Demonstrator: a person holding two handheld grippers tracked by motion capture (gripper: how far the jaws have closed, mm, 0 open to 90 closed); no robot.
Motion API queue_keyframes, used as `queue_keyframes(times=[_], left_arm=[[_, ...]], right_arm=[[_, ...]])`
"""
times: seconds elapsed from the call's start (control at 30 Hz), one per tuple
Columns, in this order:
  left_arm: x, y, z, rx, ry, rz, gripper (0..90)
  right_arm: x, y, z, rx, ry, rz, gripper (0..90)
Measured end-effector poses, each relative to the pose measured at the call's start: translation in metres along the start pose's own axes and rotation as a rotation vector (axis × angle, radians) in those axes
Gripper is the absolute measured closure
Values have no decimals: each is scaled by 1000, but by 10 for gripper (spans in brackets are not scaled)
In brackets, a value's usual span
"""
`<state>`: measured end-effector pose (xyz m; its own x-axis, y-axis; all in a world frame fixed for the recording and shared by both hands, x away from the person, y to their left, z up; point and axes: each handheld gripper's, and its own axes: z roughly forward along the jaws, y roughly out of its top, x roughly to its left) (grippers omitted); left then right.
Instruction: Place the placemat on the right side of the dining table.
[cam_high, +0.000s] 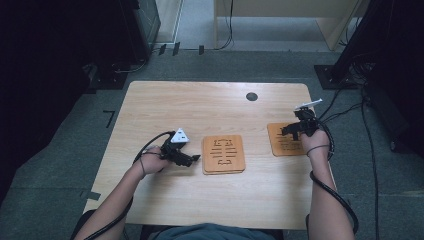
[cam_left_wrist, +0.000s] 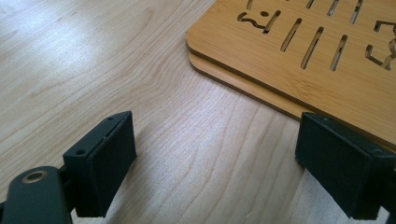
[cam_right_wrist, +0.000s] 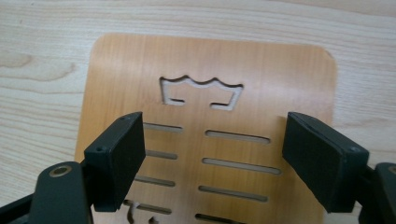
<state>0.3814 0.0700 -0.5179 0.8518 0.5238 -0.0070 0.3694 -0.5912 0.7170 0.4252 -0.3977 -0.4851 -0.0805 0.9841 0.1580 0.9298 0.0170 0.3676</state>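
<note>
Two bamboo trivets (cam_high: 223, 154) with cut-out slots lie stacked at the middle of the wooden table (cam_high: 165, 105). My left gripper (cam_high: 196, 158) rests just left of the stack and points at it, open. In the left gripper view the stack's corner (cam_left_wrist: 299, 60) lies ahead, and the open gripper (cam_left_wrist: 215, 163) has only bare tabletop between its jaws. A third trivet (cam_high: 282, 142) lies alone near the table's right edge. My right gripper (cam_high: 288, 131) hovers over it, open. In the right gripper view that trivet (cam_right_wrist: 210, 70) lies flat under the gripper (cam_right_wrist: 212, 158), with nothing held.
A round cable hole (cam_high: 251, 96) sits near the table's far edge. Dark equipment (cam_high: 60, 45) stands beyond the table at the left, and cables (cam_high: 360, 107) run over the floor at the right. Bare tabletop stretches between the stack and the far edge.
</note>
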Motion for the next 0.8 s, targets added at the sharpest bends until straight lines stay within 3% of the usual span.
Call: queue_keyframes(times=[0.8], left_arm=[[0,-1,0,-4,-2,5,112]], right_arm=[[36,3,4,11,51,-102,210]])
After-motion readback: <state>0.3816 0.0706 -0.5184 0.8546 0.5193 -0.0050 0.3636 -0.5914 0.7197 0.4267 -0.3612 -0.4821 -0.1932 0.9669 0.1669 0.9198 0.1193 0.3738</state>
